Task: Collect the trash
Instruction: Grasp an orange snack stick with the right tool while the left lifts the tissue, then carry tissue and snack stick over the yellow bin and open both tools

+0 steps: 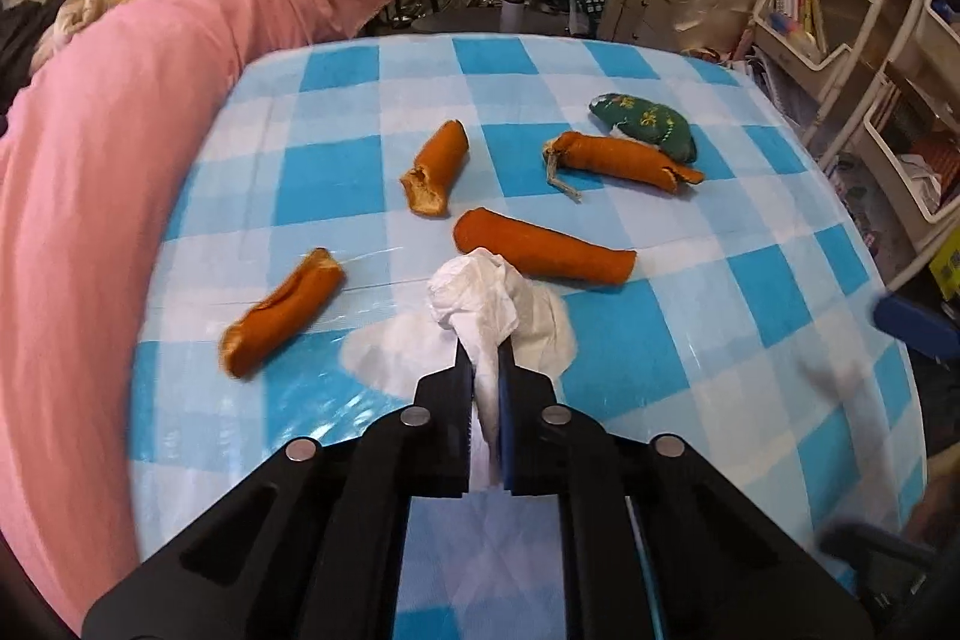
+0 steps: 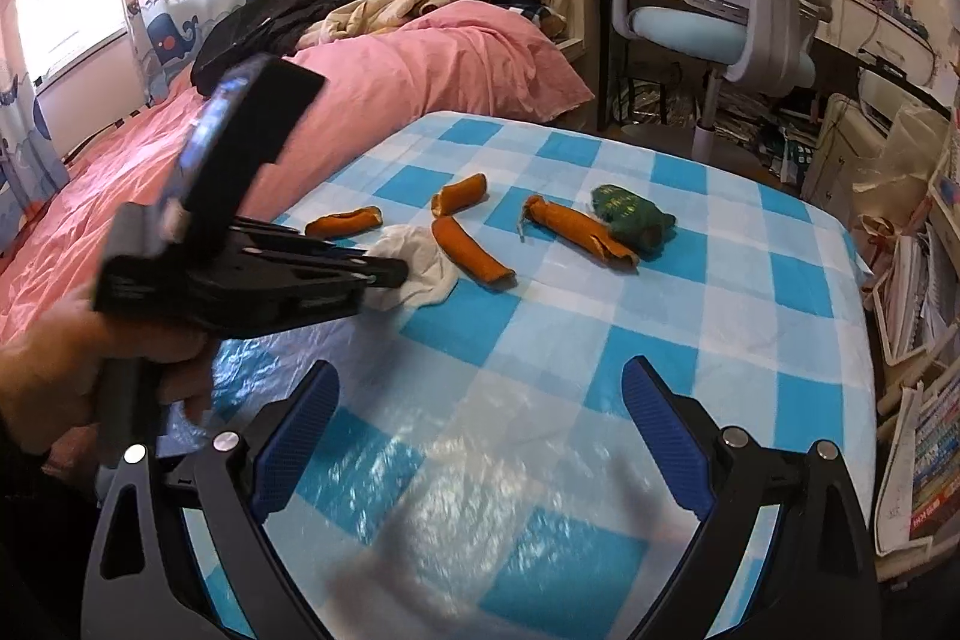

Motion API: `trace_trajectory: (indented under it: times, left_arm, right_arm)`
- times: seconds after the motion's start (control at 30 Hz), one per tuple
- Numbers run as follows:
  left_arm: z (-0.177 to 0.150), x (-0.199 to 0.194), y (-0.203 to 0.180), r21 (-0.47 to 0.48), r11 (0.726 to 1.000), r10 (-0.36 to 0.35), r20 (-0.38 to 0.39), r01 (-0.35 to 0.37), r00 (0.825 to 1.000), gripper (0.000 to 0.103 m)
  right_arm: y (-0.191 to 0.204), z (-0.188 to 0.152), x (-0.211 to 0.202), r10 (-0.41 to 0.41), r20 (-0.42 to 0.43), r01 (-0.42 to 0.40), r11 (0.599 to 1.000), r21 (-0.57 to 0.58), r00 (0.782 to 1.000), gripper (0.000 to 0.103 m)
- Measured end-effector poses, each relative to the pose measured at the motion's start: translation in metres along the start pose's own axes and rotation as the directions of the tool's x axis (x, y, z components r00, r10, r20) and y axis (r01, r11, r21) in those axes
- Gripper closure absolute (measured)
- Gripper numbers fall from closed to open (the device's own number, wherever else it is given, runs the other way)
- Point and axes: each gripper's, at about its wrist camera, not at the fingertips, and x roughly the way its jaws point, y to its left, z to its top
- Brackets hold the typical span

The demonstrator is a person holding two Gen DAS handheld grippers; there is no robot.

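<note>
So my left gripper (image 1: 485, 349) is clamped down on a crumpled white tissue (image 1: 480, 292), pinched tight between both fingers with the bulk of it bunched up just past the tips and a strip running back between the pads. The rest of the tissue spreads out on the blue-and-white checked plastic tablecloth (image 1: 720, 328) right under the tips, so it's still touching the surface there. From my right-hand camera you can see that same left gripper (image 2: 401, 274) coming in from the side, with the tissue (image 2: 420, 262) at its nose.

Just beyond the tissue lies a long curled piece of orange peel (image 1: 540, 247), its near edge practically touching the wad. Another curled orange peel piece (image 1: 282, 310) sits off to the left of my fingers, a shorter one (image 1: 435, 169) is farther back, and a fourth with a bit of stem (image 1: 618, 157) lies back right, resting against a crumpled dark green wrapper (image 1: 648, 124).

My right gripper (image 2: 480, 436) is spread wide, nothing between the blue pads (image 2: 666, 436), hovering over bare tablecloth near the front edge, well short of the peels. Pink duvet (image 1: 120, 130) is piled along the left side of the table.
</note>
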Motion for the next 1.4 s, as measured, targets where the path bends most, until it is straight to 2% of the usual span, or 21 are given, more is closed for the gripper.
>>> trace_trajectory:
  times: [0.13,0.3,0.37,0.6,0.73,0.87,1.03,1.2,1.4]
  left_arm:
    - [0.001,-0.034,0.010,-0.004,1.000,0.001,0.043,0.000,0.999,0.096]
    - [0.005,-0.068,0.033,-0.071,0.997,0.011,0.103,-0.004,0.995,0.096]
    - [0.006,-0.072,0.039,-0.093,0.996,0.003,0.106,0.007,0.994,0.096]
    - [0.007,-0.076,0.038,-0.069,0.998,-0.003,0.111,0.011,0.994,0.096]
    - [0.008,-0.073,0.036,-0.066,0.998,-0.005,0.104,0.012,0.995,0.096]
    - [0.006,-0.070,0.033,-0.057,0.998,-0.003,0.095,0.008,0.995,0.096]
    - [0.004,-0.075,0.032,-0.047,0.999,-0.002,0.101,0.007,0.995,0.096]
    - [-0.004,-0.086,0.028,-0.037,0.999,0.002,0.122,0.003,0.993,0.096]
    - [-0.031,-0.107,0.015,-0.032,0.999,-0.010,0.134,0.014,0.991,0.096]
  right_arm:
    - [0.005,0.011,0.020,0.010,-0.012,-0.010,1.000,-0.023,1.000,0.012]
    - [0.006,0.027,0.054,0.029,-0.056,-0.031,0.999,-0.045,0.998,0.027]
    - [0.006,0.032,0.070,0.018,-0.073,-0.022,0.998,-0.064,0.997,0.031]
    - [0.004,0.044,0.099,0.005,-0.097,-0.013,0.996,-0.086,0.995,0.039]
    - [0.003,0.046,0.111,0.027,-0.142,-0.040,0.995,-0.089,0.990,0.055]
    - [0.004,0.044,0.104,0.033,-0.148,-0.048,0.993,-0.103,0.988,0.087]
    - [0.004,0.040,0.081,0.059,-0.135,-0.073,0.992,-0.106,0.989,0.088]
    - [0.007,0.034,0.037,0.137,-0.088,-0.141,0.989,-0.040,0.987,0.088]
    - [0.025,-0.004,-0.028,0.223,-0.060,-0.224,0.975,-0.009,0.973,0.088]
